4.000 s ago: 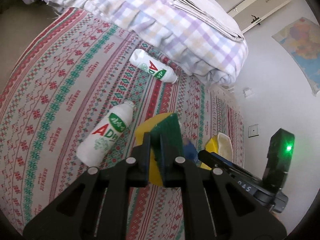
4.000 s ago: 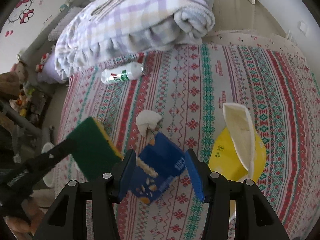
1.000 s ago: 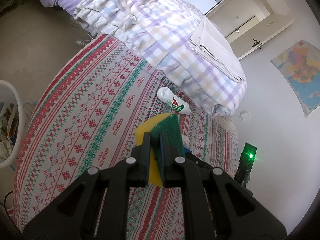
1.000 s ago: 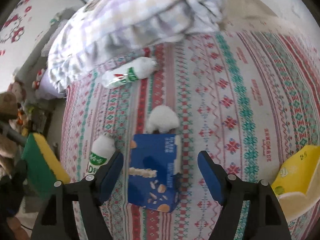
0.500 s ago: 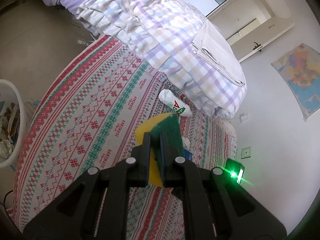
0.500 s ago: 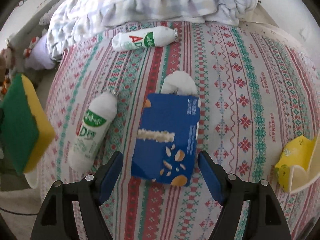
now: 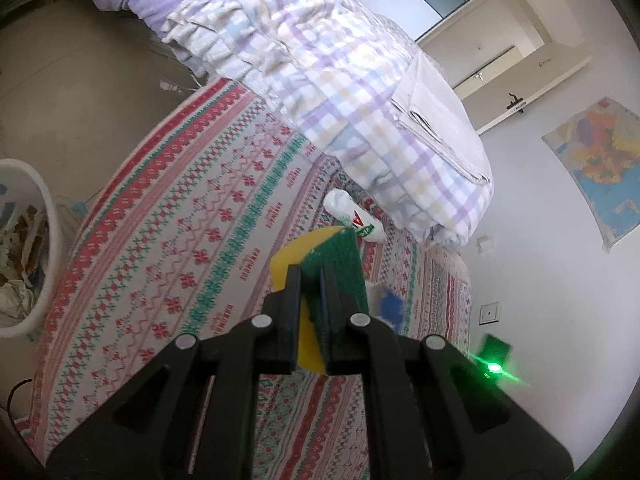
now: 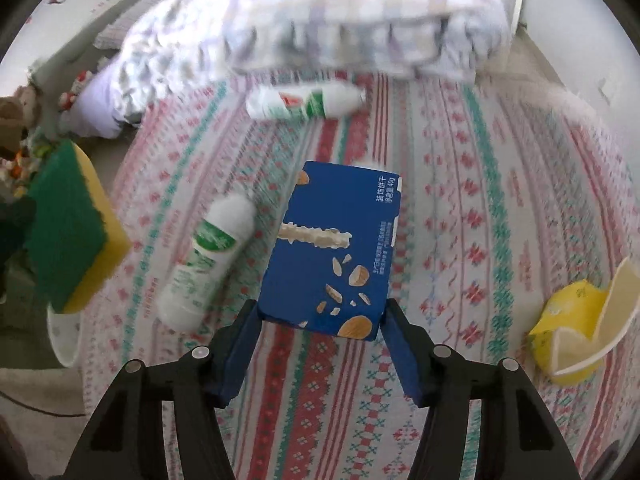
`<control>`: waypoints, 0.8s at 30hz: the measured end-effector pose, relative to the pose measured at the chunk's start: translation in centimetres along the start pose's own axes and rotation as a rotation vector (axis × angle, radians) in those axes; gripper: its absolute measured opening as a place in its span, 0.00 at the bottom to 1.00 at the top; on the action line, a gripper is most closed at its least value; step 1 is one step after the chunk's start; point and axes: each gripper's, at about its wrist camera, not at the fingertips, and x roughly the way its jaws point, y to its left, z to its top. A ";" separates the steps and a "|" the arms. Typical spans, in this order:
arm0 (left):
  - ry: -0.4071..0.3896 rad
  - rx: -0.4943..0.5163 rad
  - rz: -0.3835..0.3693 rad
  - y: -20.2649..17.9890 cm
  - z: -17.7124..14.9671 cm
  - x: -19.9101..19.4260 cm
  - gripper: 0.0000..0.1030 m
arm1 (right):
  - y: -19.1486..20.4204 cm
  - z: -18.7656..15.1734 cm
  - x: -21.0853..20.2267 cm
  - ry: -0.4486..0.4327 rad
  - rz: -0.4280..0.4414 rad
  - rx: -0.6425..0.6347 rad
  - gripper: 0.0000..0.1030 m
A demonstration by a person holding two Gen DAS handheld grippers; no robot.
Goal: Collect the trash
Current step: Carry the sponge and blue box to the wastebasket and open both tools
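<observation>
My left gripper (image 7: 308,276) is shut on a yellow sponge with a green scrub face (image 7: 340,264), held above the patterned bedspread (image 7: 180,248); the sponge (image 8: 68,224) also shows at the left of the right wrist view. My right gripper (image 8: 322,312) has its jaws closing on the near end of a blue biscuit box (image 8: 332,252), and both pads touch the box's sides. The box looks sharp while the bed behind it is blurred. Two white drink bottles lie on the bed, one (image 8: 208,256) just left of the box, the other (image 8: 304,106) by the quilt.
A folded checked quilt (image 8: 340,20) fills the far end of the bed. A torn yellow packet (image 8: 572,320) lies at the right. A white basket (image 7: 28,248) with crumpled paper stands on the floor left of the bed.
The right jaws have narrowed from wide apart to touching the blue box's sides, and the right view has swung. The left gripper still holds the sponge in much the same place.
</observation>
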 end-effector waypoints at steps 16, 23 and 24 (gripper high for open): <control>-0.057 -0.205 0.358 19.0 3.8 -8.3 0.10 | 10.0 -0.7 -5.7 -0.125 0.355 -0.268 0.60; 0.007 -0.265 0.412 22.2 3.8 -6.7 0.10 | 16.3 -3.1 -4.6 -0.082 0.407 -0.363 0.60; 0.009 -0.272 0.408 22.4 4.0 -6.6 0.10 | 16.9 -3.4 -4.4 -0.077 0.412 -0.371 0.60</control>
